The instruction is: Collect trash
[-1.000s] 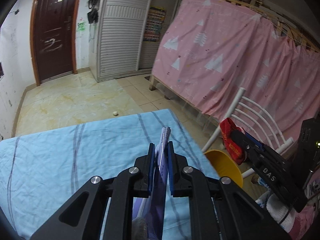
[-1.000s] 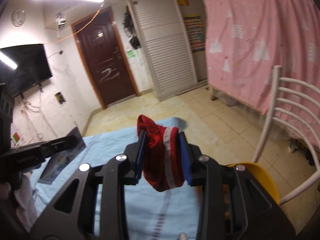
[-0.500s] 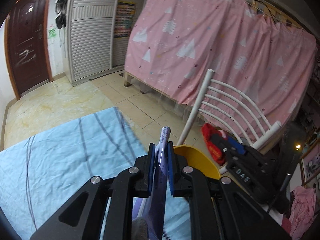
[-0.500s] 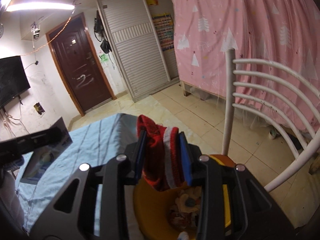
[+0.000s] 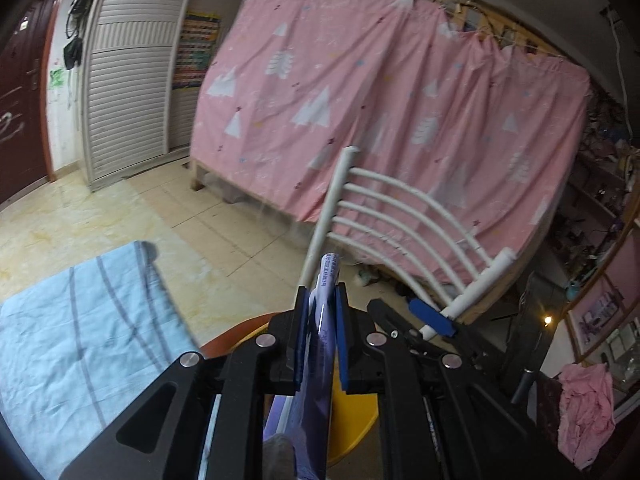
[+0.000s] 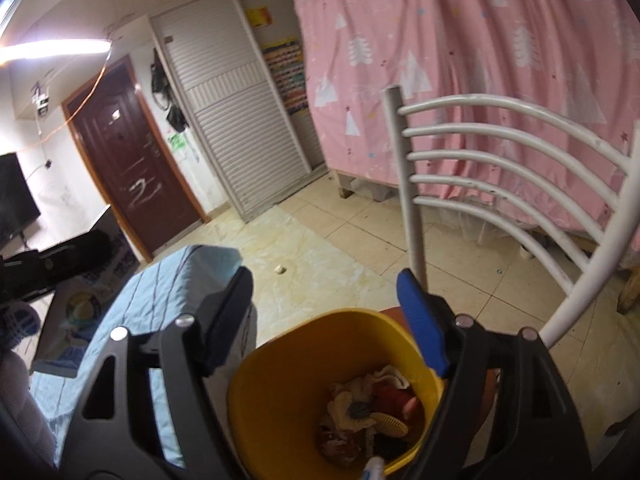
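My left gripper (image 5: 320, 296) is shut on a flat purple packet (image 5: 326, 280), which I see edge-on, sticking up past the blue pads. It hangs over the near rim of a yellow bin (image 5: 354, 416). My right gripper (image 6: 324, 280) hovers above the same yellow bin (image 6: 280, 360); its jaws are opening and nothing is between them. A red and white knitted piece (image 6: 394, 398) lies in the bin among other scraps. In the right wrist view my left gripper (image 6: 100, 246) shows at the left with the packet (image 6: 80, 308).
A white chair back (image 6: 500, 152) rises just behind the bin. A light blue striped cloth (image 5: 80, 340) covers the table on the left. A pink curtain (image 5: 380, 100) hangs beyond. A small white scrap (image 6: 280, 269) lies on the tiled floor.
Both grippers swung right from the blue cloth to over the yellow bin. The right jaws spread and the red knitted piece dropped into the bin. The left still grips the packet.
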Tool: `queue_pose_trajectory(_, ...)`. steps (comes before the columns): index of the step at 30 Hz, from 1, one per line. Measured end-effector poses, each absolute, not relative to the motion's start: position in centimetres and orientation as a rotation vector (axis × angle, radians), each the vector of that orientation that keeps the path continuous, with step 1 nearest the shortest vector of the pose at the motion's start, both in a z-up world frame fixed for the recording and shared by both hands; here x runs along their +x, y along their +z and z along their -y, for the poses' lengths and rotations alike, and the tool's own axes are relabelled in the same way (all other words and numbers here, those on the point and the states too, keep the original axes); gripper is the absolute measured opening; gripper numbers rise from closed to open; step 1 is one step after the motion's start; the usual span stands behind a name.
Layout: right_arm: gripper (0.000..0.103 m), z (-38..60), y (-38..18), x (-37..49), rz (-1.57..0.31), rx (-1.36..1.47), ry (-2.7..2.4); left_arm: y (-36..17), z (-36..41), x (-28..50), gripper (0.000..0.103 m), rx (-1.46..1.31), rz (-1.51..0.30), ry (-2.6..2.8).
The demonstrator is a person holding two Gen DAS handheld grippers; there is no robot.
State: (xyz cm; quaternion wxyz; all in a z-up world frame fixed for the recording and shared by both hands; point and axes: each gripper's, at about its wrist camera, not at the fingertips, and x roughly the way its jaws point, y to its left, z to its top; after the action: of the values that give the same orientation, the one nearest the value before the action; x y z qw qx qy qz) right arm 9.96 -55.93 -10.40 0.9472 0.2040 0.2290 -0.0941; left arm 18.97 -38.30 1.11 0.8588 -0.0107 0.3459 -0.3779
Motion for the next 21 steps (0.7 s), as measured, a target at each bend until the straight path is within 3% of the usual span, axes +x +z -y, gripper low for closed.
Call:
queue_pose_trajectory(3,0.076,56.4,-10.1,9.5,-0.458,0.420,-0.208,0.9,39.4,18.7,0.005,-0.036,-0.705,-0.834)
queue_pose_trajectory(6,0.076,56.5,-9.9,9.4,-0.455,0.416,-0.212,0.6,40.3,18.6,0.022,-0.027,-0.702,-0.844)
queue_pose_trajectory(8,0.076,56.3,-9.8,9.2,-0.455,0.413,-0.212,0.3,40.5,18.6,0.059,-0.013,-0.705,-0.816)
queue_pose_trajectory(13,0.077,55.4,-9.4,9.0,-0.452,0.403,-0.201,0.1,38.6,18.8,0.065,-0.014,-0.704,-0.757)
queue_pose_trajectory(21,0.096,52.1,-8.0,9.1,-0.418,0.358,-0.133,0.5,32.6,18.7,0.070,-0.064,-0.694,-0.654)
